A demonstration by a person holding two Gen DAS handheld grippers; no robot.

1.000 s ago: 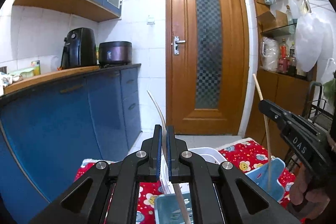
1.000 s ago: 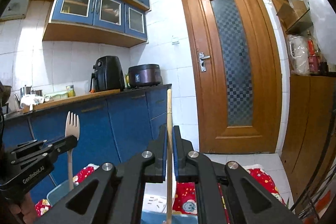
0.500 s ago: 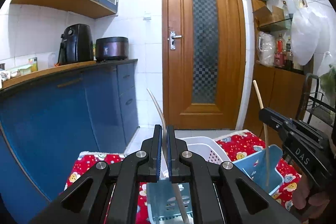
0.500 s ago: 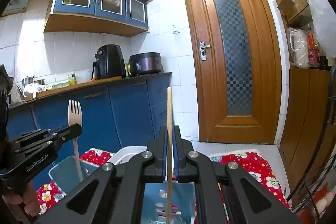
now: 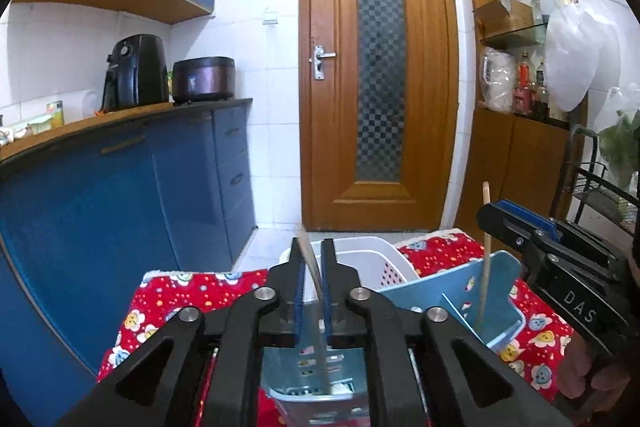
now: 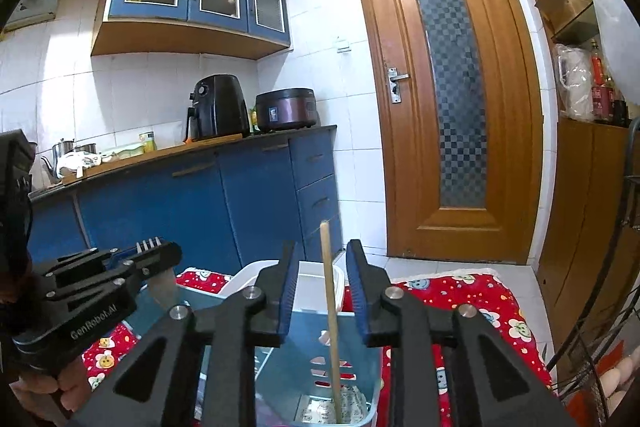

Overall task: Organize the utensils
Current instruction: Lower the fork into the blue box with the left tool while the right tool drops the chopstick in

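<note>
A light blue utensil caddy (image 5: 476,291) (image 6: 360,367) stands on a red patterned cloth. My left gripper (image 5: 311,247) is slightly open over it; a wooden fork (image 5: 314,279) stands loose between its jaws, its tines (image 6: 149,243) showing above the gripper in the right wrist view. My right gripper (image 6: 322,251) is open above the caddy. A wooden chopstick (image 6: 331,311) stands free between its jaws with its lower end in the caddy; it also shows in the left wrist view (image 5: 485,259).
A white slotted basket (image 5: 372,259) sits behind the caddy on the red cloth (image 5: 188,295). Blue cabinets (image 5: 120,195) with an air fryer and cooker run along the left. A wooden door (image 5: 380,75) is ahead; shelves and a wire rack (image 5: 600,195) stand at the right.
Both grippers lowered toward the caddy and opened. The chopstick and the fork slid down into the caddy and are no longer clamped.
</note>
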